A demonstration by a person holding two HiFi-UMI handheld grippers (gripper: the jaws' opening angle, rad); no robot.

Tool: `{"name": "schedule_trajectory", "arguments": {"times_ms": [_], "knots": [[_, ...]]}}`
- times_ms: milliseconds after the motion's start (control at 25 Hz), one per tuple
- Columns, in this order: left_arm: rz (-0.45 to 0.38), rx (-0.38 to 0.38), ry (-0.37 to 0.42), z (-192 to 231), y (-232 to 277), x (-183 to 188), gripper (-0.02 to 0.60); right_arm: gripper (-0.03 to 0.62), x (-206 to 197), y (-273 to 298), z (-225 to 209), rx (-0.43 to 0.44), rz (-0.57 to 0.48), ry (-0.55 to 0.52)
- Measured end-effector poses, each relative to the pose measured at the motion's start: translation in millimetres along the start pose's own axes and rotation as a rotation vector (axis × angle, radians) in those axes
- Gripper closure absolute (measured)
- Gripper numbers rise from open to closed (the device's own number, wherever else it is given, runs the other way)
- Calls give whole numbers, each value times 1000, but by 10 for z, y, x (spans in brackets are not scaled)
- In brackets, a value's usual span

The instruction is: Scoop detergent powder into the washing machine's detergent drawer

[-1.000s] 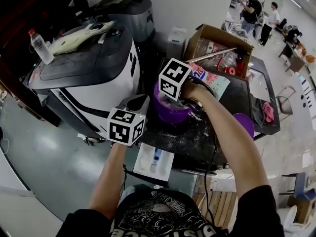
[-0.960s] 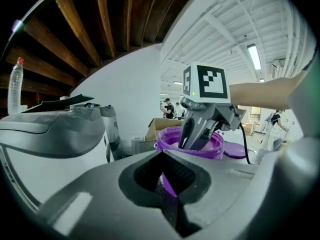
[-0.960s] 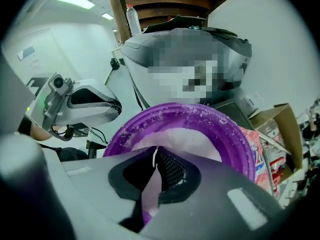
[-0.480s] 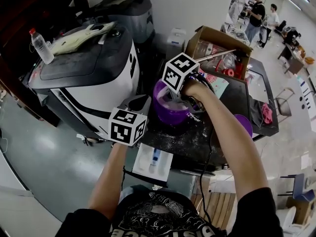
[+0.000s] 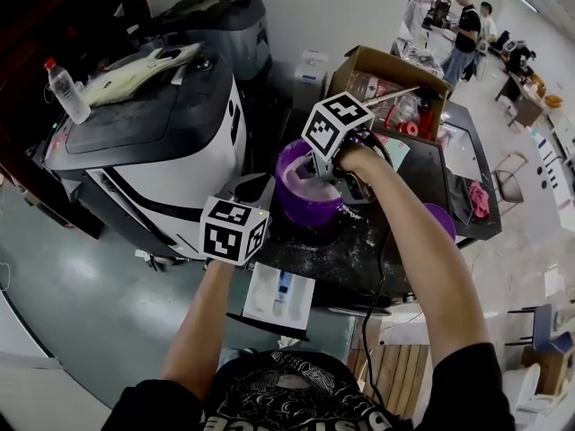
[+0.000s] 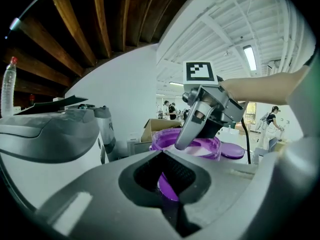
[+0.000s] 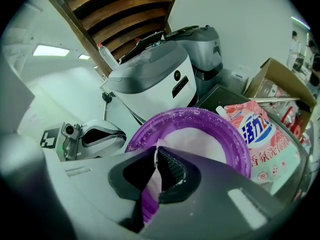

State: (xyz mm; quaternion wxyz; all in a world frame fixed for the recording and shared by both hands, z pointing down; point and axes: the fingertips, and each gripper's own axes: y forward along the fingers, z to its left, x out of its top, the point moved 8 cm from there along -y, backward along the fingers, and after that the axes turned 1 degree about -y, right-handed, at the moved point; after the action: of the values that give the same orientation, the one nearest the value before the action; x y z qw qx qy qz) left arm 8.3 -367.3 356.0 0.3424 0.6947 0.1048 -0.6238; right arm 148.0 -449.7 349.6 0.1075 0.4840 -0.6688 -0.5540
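Presently the person is leaning over a dark table (image 5: 355, 254) dusted with spilled powder, holding a gripper in each hand. The right gripper (image 7: 156, 151) is reaching down into the purple tub (image 5: 301, 206), its tips hanging just over the white detergent powder (image 7: 200, 144) that is filling the tub. Its jaws are sitting pinched almost together, leaving only a thin slit through which powder and the tub's purple wall are showing. Flecks of powder are clinging to one pad. Whether a scoop handle is sitting in that slit cannot be told.

The left gripper (image 6: 161, 156) is hovering just beside the tub's left side, its jaws likewise drawn together, with purple showing through the opening between them.

The white detergent drawer (image 5: 278, 296), with a blue part in it, is lying below the table's near edge, close to the person and apart from both grippers. A pink detergent bag (image 7: 265, 139) is lying beside the tub, a purple lid (image 5: 440, 223) is resting on the table to the right, and a cardboard box (image 5: 388, 77) is standing behind them. The grey-and-white washing machine (image 5: 148, 146) is standing to the left, with a plastic bottle (image 5: 65, 90) on it.
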Motion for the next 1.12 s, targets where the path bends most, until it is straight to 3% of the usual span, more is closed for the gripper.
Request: {"name": "schedule_trajectory", "arguments": {"times_ms": [720, 1120], "knots": [[-17, -106, 32, -29, 60, 169, 580, 557, -174, -458, -1, 74, -326, 292], [-13, -147, 44, -52, -51, 138, 580, 557, -421, -559, 93, 180, -512, 450]]}}
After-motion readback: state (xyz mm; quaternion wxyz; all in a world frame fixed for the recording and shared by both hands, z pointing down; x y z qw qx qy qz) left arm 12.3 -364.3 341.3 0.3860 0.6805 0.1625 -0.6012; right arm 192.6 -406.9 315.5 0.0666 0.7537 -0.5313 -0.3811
